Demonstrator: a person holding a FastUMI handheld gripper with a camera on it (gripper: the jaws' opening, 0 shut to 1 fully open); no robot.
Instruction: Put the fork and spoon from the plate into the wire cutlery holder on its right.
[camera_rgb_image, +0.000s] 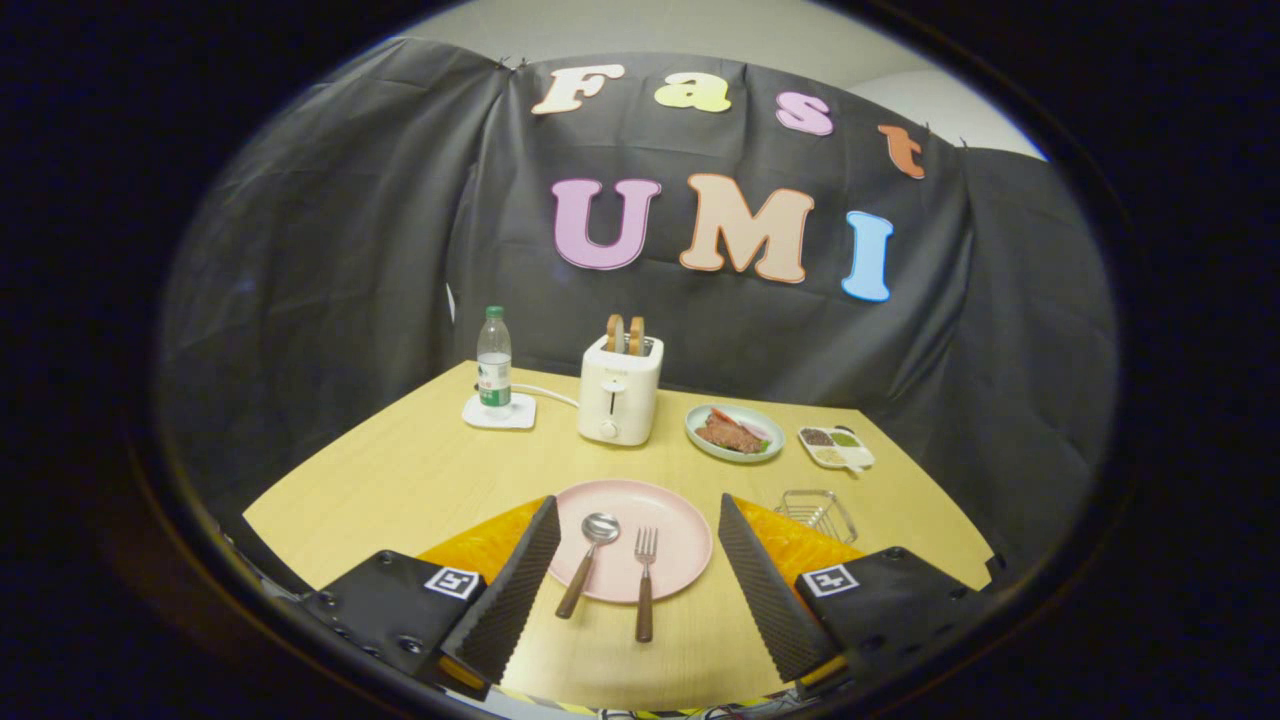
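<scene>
Tool (636, 545): wide open, holding nothing, above table (420, 470).
Spoon (588, 562), fork (645, 580): between the fingers on pink plate (680, 520), handles toward tool, heads pointing away.
Wire holder (818, 512): right of plate.

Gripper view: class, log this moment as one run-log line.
gripper: jaws open, holding nothing | spoon, fork: on pink plate, between jaws | wire cutlery holder: empty | stage: pre-grasp

The gripper (637, 570) had two black fingers (510, 590) faced with ribbed, sawtooth-textured pads, set wide apart. Behind each sat an orange wedge-shaped body and a black block carrying a square black-and-white marker tag. Round screw heads dotted the left block's top.
</scene>
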